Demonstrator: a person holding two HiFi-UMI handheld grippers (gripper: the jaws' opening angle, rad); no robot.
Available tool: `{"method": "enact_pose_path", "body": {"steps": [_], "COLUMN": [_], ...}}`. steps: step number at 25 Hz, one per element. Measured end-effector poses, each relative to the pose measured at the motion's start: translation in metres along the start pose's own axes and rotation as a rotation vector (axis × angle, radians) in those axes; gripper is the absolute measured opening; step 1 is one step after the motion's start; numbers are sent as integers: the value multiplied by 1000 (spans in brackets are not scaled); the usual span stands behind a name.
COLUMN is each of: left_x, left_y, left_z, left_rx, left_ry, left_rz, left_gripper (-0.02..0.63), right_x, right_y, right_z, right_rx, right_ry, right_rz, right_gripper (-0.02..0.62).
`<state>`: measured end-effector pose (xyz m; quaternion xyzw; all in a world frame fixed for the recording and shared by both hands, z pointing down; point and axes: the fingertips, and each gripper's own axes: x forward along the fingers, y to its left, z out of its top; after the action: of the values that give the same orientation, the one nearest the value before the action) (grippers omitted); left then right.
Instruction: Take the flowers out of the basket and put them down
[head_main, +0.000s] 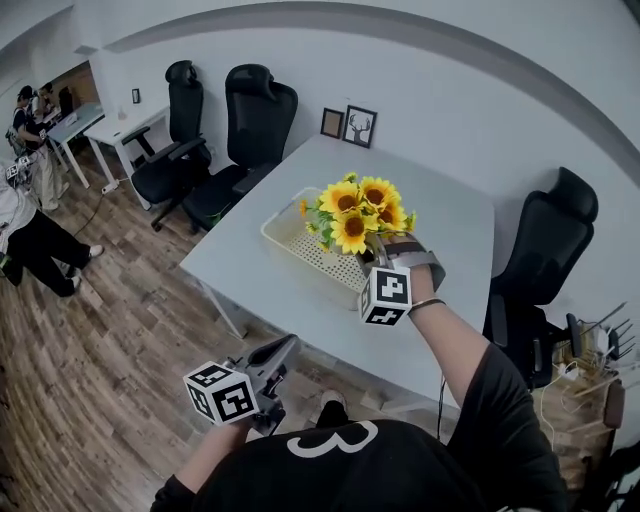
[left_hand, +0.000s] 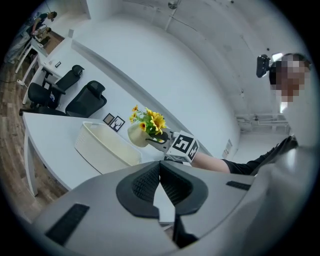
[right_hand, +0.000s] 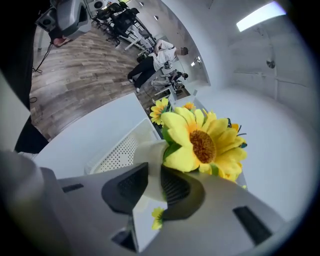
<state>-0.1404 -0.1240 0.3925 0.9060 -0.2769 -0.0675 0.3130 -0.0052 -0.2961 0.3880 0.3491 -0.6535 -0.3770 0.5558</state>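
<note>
The white tabletop (head_main: 440, 220) fills the middle of the head view, with wooden floor (head_main: 100, 340) in front of it and black office chairs (head_main: 250, 130) along its far-left side.

The person's right arm (head_main: 455, 345) reaches out long from the shoulder, the forearm bare below a black sleeve, and slopes down over the tabletop's near part. The left arm (head_main: 205, 455) is bent in close to the body. It holds the left claw (head_main: 288, 347) roughly level over the floor, short of the tabletop's near edge and well apart from everything on it.

A cream perforated basket (head_main: 285, 240) sits on the tabletop below the right claw (right_hand: 154, 175) and to its left. In the right gripper view the basket's holed wall shows just behind the jaws.

The flowers (head_main: 360, 210), a bunch of yellow sunflowers in a small cream pot (left_hand: 136, 135), are in the right claw. Its two jaws stand a narrow way apart and press on either side of the pot. The blooms rise just past the fingertips, and the biggest one leans to the right of them. From the left gripper view the pot hangs tilted over the basket's end nearest the right claw. Whether its base is clear of the rim I cannot tell.

The left claw's jaws are drawn together, pad against pad, with nothing between them.

Two small picture frames (head_main: 350, 125) stand at the tabletop's far edge, beyond the right claw.
</note>
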Motion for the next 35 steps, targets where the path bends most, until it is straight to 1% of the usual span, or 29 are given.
{"method": "enact_pose_path", "body": {"steps": [2,8,13,16,22,29,35], "left_x": [9,52,88,101,127,158,169], "left_y": [-9,-42,-72,-77,-81,-101,-99], "left_z": [-6,-27,-49,-55,-70,-93,-106], "left_rx": [-1,5,6,8,-1,1,-11], "left_ry": [15,81,147,183,246,299,336], "left_rz": [-29,-123,-194,-228,-273,-309,-302], "left_gripper": [14,14,14,12,12,12,14], "right_x": [-13,-54,-86,-96,-105,-115,-104], "right_y": [0,7,27,37,61,97,138], "right_z": [-19,-96,-162,-189,-227,-264,-272], "right_rx": [8,65,110,136,188,231,264], "right_ry": [31,147,241,295,369,402,405], "right_rz": [-8,-24,-12,-6,17,58,129], "right_gripper": [87,87,87,87,87,87,87]}}
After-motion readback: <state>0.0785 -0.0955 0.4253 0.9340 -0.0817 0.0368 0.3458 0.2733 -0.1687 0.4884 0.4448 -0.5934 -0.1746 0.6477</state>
